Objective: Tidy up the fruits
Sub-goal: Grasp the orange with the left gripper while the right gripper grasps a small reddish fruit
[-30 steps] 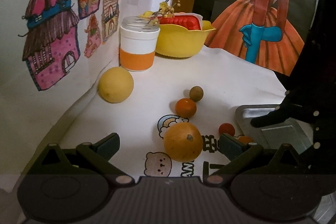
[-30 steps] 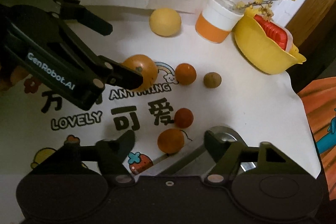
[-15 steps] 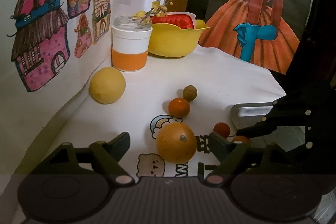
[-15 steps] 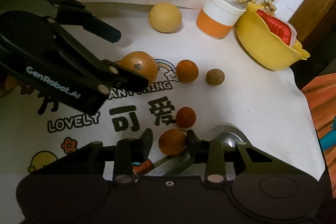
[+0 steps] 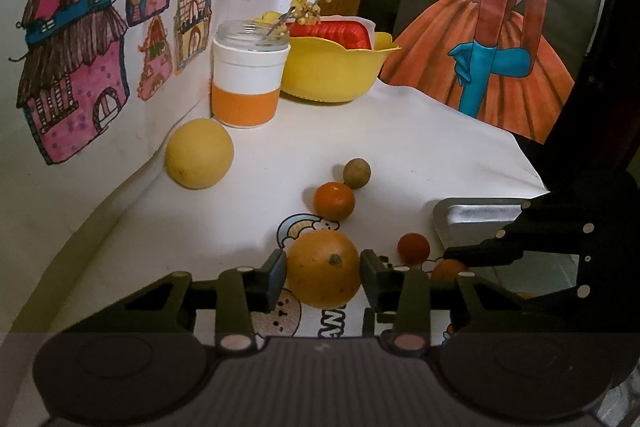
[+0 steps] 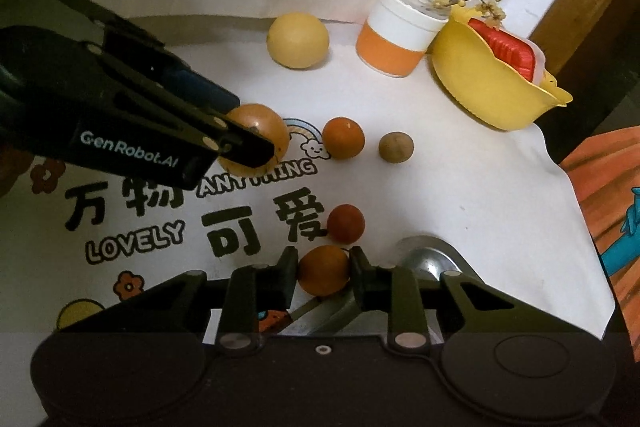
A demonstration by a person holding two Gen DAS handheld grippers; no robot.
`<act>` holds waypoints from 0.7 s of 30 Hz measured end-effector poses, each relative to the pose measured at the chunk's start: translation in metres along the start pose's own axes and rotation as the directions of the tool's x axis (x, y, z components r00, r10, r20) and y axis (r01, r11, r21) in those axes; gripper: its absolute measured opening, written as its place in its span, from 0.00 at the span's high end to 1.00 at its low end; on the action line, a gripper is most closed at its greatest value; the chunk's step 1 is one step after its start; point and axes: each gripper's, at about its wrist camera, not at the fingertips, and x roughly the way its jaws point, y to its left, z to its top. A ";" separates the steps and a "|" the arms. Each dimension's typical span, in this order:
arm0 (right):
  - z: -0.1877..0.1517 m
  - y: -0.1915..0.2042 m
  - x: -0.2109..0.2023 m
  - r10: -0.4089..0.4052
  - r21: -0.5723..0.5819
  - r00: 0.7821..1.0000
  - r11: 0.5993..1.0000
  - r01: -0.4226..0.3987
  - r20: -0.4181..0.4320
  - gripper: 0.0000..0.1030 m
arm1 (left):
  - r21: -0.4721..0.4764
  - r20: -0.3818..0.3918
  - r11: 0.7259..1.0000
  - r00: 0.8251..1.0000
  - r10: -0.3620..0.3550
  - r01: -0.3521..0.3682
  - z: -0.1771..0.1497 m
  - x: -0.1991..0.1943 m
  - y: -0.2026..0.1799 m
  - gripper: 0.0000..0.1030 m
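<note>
Biggest thing here is the white tablecloth (image 6: 460,195), printed with cartoon doodles and "LOVELY" lettering, pushed up against a wall (image 5: 80,131) covered in hand-drawn house pictures. At the back there's a yellow bowl (image 5: 332,75) holding something red, right beside an orange-and-white jar (image 5: 248,83) with a flowering twig in it. A metal tray (image 5: 472,215) sits at the cloth's near right edge.

Fruit next: a pale yellow one (image 5: 199,153) just in front of the jar, then the big orange (image 5: 323,269) mid-cloth. It's round, so no real long axis, but its stem end faces back toward the left camera. The left gripper (image 5: 323,269) has both pads right against its sides, jaws narrowed onto it.

Smaller orange (image 6: 323,270) sits by the tray edge with the right gripper (image 6: 324,271) closed in on it the same way. Loose nearby: a tangerine (image 6: 343,138), a reddish fruit (image 6: 346,223), and a small brown one (image 6: 395,147).
</note>
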 end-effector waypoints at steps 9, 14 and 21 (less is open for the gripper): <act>-0.003 0.001 -0.016 0.001 0.015 0.999 1.000 -0.002 0.032 0.72 | 0.037 0.015 0.999 1.000 -0.002 0.001 0.000 -0.008 -0.006 0.71; -0.006 0.002 -0.017 0.014 0.028 0.999 1.000 -0.015 0.034 0.72 | 0.021 0.003 1.000 1.000 0.010 -0.011 -0.004 -0.005 -0.004 0.54; -0.006 0.003 -0.014 0.023 0.027 0.999 0.999 -0.024 0.030 0.72 | 0.021 -0.008 1.000 1.000 0.009 -0.009 -0.004 0.005 -0.005 0.47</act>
